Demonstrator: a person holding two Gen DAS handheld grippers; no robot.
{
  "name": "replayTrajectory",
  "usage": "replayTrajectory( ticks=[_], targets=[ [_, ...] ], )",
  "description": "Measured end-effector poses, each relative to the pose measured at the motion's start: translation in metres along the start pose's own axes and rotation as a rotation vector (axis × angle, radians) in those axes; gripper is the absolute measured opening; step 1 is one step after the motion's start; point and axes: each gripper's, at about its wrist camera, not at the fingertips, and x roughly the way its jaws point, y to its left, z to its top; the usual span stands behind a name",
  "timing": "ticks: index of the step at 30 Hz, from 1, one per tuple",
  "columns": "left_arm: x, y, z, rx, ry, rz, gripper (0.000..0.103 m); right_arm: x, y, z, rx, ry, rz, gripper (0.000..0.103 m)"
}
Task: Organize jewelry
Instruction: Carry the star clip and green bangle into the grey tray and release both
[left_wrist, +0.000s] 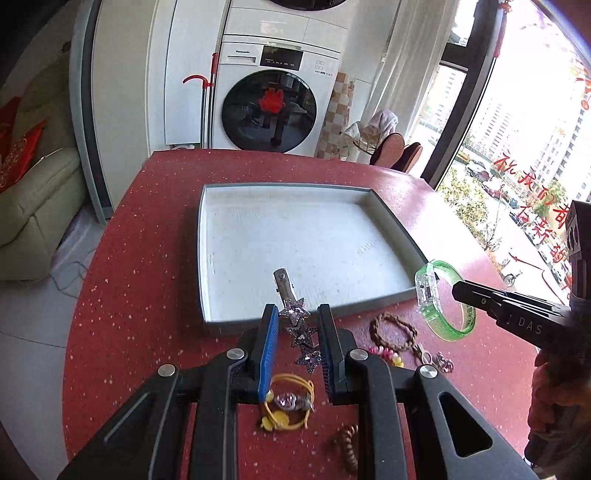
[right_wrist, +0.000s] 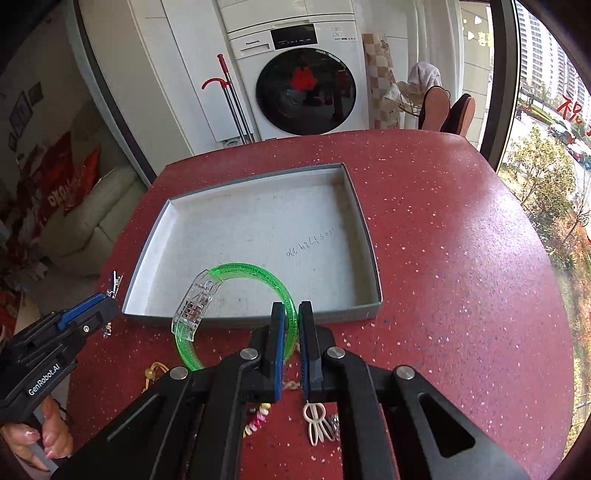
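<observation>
Left hand-held gripper (left_wrist: 297, 317) clamps a star hair clip (left_wrist: 295, 325) and right hand-held gripper (right_wrist: 291, 314) a green bangle (right_wrist: 240, 291), both at the near rim of the bare grey tray (right_wrist: 258, 177); loose jewelry (left_wrist: 391, 332) lies on the red counter (right_wrist: 443, 240).

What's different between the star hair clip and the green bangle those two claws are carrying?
The star hair clip is a straight metal bar with three purple glitter stars; the green bangle is a see-through plastic ring with a clear clasp. The left claw holds the clip lengthwise; the right claw pinches the bangle's rim. Both are lifted near the grey tray.
</observation>
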Motion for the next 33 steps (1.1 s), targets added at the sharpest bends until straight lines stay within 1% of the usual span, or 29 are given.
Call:
replayTrajectory(
  ticks=[5, 8, 10, 16, 19, 27, 29, 30, 31, 32, 33],
  targets=[
    [0.043, 0.003, 0.036, 0.009, 0.023, 0.033, 0.039, 0.044, -0.002, 0.037, 0.008, 0.027, -0.014, 0.008],
    [0.072, 0.007, 0.050, 0.008, 0.047, 0.050, 0.039, 0.069, -0.007, 0.052, 0.026, 0.043, -0.023, 0.008],
    [0.089, 0.009, 0.056, 0.012, 0.059, 0.068, 0.039, 0.084, -0.010, 0.058, 0.023, 0.050, -0.044, 0.008],
    [0.129, 0.015, 0.066, 0.006, 0.087, 0.098, 0.039, 0.115, -0.023, 0.061, 0.038, 0.075, -0.083, 0.008],
    [0.145, 0.012, 0.065, 0.023, 0.099, 0.121, 0.039, 0.125, -0.027, 0.058, 0.043, 0.089, -0.099, 0.008],
    [0.167, 0.000, 0.058, 0.068, 0.126, 0.186, 0.040, 0.128, -0.024, 0.054, 0.009, 0.082, -0.117, 0.009],
    [0.166, -0.003, 0.055, 0.080, 0.120, 0.198, 0.040, 0.128, -0.022, 0.052, -0.004, 0.083, -0.118, 0.014],
    [0.166, -0.004, 0.055, 0.089, 0.121, 0.203, 0.040, 0.128, -0.021, 0.053, -0.003, 0.086, -0.109, 0.023],
    [0.167, -0.005, 0.056, 0.097, 0.122, 0.209, 0.041, 0.127, -0.021, 0.053, 0.001, 0.089, -0.101, 0.029],
    [0.166, -0.005, 0.056, 0.100, 0.122, 0.225, 0.052, 0.126, -0.021, 0.053, 0.006, 0.089, -0.096, 0.042],
    [0.165, -0.005, 0.056, 0.098, 0.119, 0.244, 0.063, 0.123, -0.021, 0.053, 0.011, 0.082, -0.092, 0.047]
  ],
)
